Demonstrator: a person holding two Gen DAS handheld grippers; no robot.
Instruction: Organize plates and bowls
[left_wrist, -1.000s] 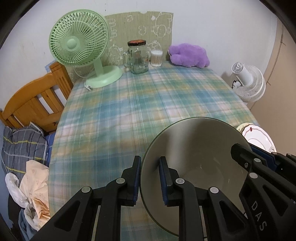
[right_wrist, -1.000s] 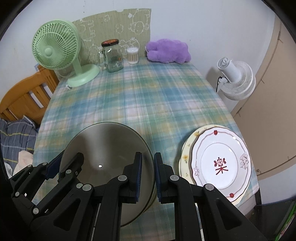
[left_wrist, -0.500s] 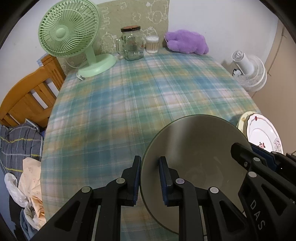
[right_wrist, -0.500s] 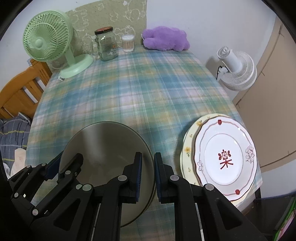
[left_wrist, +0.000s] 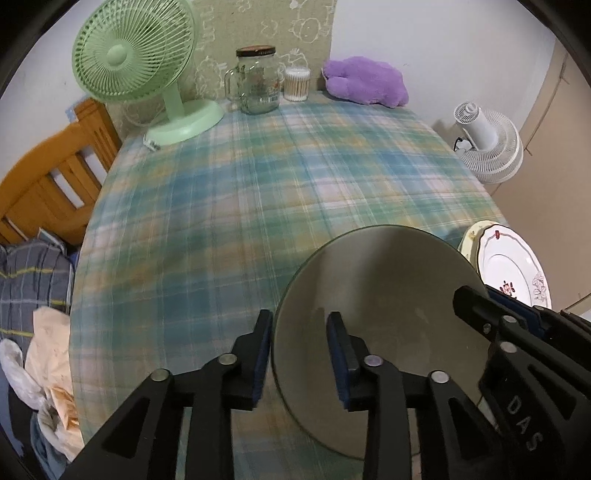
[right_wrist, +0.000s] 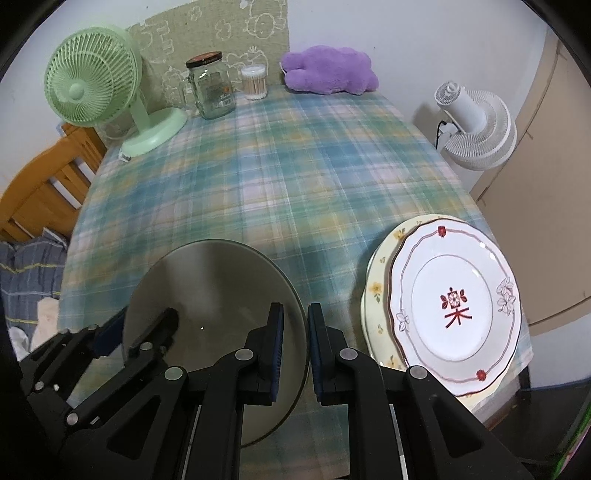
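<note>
A large grey-green bowl (left_wrist: 388, 295) (right_wrist: 214, 280) sits near the front edge of the plaid-clothed table (right_wrist: 295, 166). My left gripper (left_wrist: 300, 347) straddles the bowl's left rim; its jaws are opening, and the inner pad stands clear of the wall. My right gripper (right_wrist: 295, 343) is shut on the bowl's right rim, which runs between its blue pads. To the right of the bowl, a white plate with a red motif (right_wrist: 458, 302) (left_wrist: 509, 266) lies stacked on a cream plate with yellow flowers (right_wrist: 376, 291).
At the back of the table stand a green desk fan (left_wrist: 133, 55), a glass jar (left_wrist: 256, 81), a cotton-swab tub (left_wrist: 296, 84) and a purple plush toy (left_wrist: 365, 81). A white fan (right_wrist: 476, 129) stands right of the table. A wooden chair (left_wrist: 48, 177) and piled clothes (left_wrist: 33, 280) are at the left.
The left gripper's jaws have spread apart from the bowl's rim. The right gripper stays shut on the rim. Both views have tipped slightly, so the far objects sit higher in the frames.
</note>
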